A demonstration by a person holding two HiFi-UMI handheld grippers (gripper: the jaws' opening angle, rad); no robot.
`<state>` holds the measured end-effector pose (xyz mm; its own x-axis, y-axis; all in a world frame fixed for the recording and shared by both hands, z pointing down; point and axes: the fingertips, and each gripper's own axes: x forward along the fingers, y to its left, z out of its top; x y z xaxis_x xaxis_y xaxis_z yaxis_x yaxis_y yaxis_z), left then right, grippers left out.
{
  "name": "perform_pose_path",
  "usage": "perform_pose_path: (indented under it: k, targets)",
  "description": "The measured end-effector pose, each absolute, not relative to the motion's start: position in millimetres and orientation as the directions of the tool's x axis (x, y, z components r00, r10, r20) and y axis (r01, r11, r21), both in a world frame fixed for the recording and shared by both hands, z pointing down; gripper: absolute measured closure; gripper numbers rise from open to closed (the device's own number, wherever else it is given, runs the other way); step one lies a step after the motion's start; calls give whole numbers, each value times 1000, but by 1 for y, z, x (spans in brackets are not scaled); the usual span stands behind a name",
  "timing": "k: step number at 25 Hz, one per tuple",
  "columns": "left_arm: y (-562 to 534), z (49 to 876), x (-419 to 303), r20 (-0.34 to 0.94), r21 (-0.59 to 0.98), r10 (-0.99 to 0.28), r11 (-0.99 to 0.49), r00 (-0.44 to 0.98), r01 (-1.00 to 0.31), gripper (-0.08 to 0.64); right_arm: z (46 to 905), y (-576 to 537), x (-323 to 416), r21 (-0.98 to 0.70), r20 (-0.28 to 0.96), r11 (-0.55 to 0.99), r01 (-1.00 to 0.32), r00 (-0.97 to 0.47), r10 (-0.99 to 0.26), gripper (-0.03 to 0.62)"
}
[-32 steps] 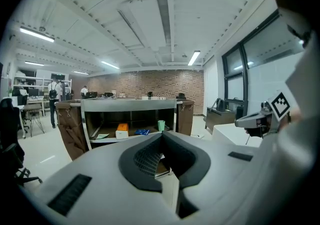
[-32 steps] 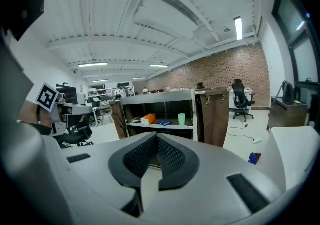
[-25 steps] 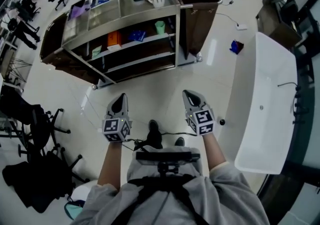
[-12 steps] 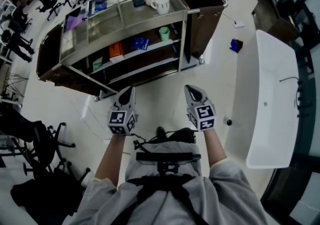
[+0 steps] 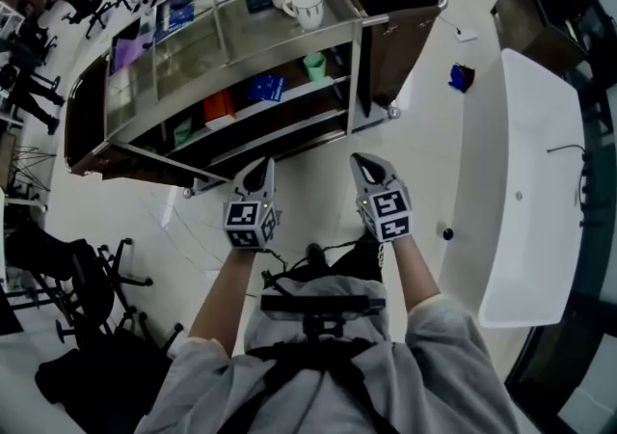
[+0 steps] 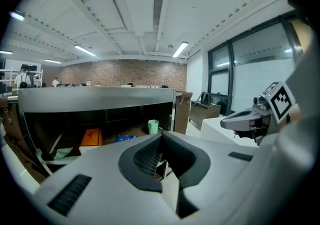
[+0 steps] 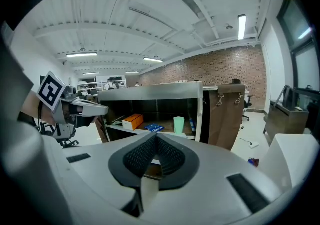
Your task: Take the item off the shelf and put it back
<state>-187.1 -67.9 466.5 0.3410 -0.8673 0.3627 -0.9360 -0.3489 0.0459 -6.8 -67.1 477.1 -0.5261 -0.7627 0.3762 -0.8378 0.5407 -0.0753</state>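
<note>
Green cup (image 5: 314,66) ahead of your jaws is risking a knock, because you are holding left gripper (image 5: 261,166) and right gripper (image 5: 367,163) closed and empty.

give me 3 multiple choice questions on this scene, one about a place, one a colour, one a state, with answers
1. Where on the cart does the green cup stand?
A) on its top
B) right end of the middle shelf
C) bottom shelf

2. What colour is the box left of the blue packet?
A) purple
B) orange
C) black

3. How are the jaws of the left gripper?
A) shut, nothing between
B) wide open
C) closed on the cup

Answers:
1 B, the cup shows under the cart's top, at the shelf's right end.
2 B, its upper face is orange.
3 A, the left gripper view shows the pads together with nothing between them.
</note>
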Motion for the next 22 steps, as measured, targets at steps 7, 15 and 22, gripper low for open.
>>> perform_pose_path:
  k: [7, 15, 22]
  targets:
    - [-112, 489, -157, 444, 41, -846, -311, 296, -949, 554, 483, -104, 10, -93, 411, 560, -824, -544, -732, 583]
    - [-184, 518, -122, 552, -11, -782, -353, 289, -935, 367, 499, -136, 11, -111, 444, 594, -797, -574, -688, 583]
    - [-268, 554, -98, 601, -61, -744, -406, 291, -912, 230, 528, -166, 12, -153, 461, 605, -781, -598, -656, 583]
